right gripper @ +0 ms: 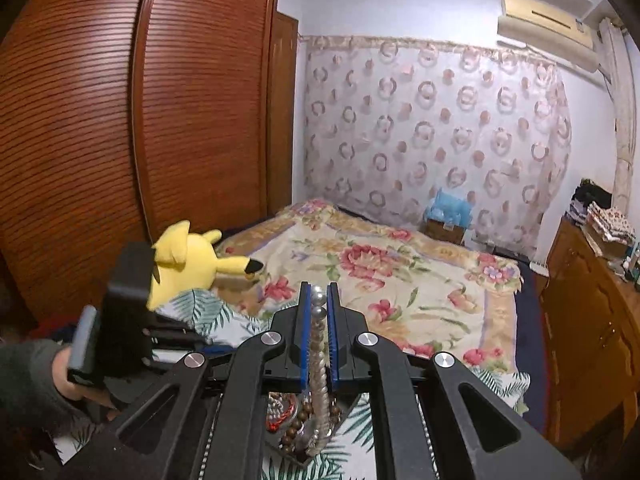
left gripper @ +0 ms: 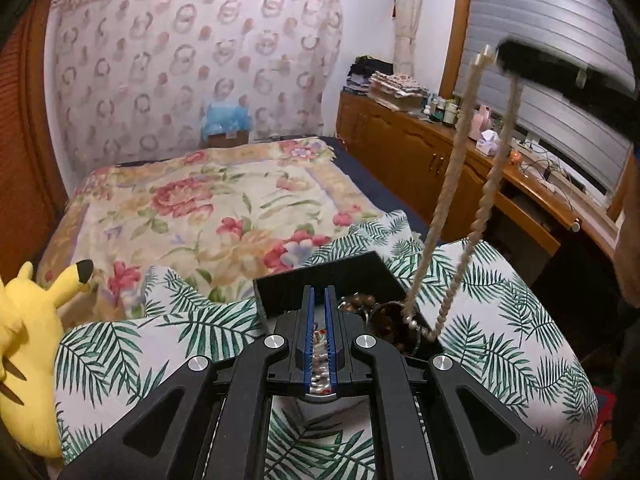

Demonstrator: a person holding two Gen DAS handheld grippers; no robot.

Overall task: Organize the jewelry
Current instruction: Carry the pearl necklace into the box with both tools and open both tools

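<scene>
Pearl necklace (right gripper: 319, 344) is clenched in the right claw (right gripper: 319, 292); left claw (left gripper: 319, 300) grasps beads (left gripper: 319, 360), box (left gripper: 320, 280) at twelve o'clock.

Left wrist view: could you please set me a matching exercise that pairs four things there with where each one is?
Things:
1. pearl necklace
2. black box
3. yellow plush toy
4. folded cloths

Places:
A. on the wooden cabinet
B. hanging from the right tool
C. at the far left edge of the view
D. on the leaf-print pillow

Pairs: 1-B, 2-D, 3-C, 4-A.
</scene>
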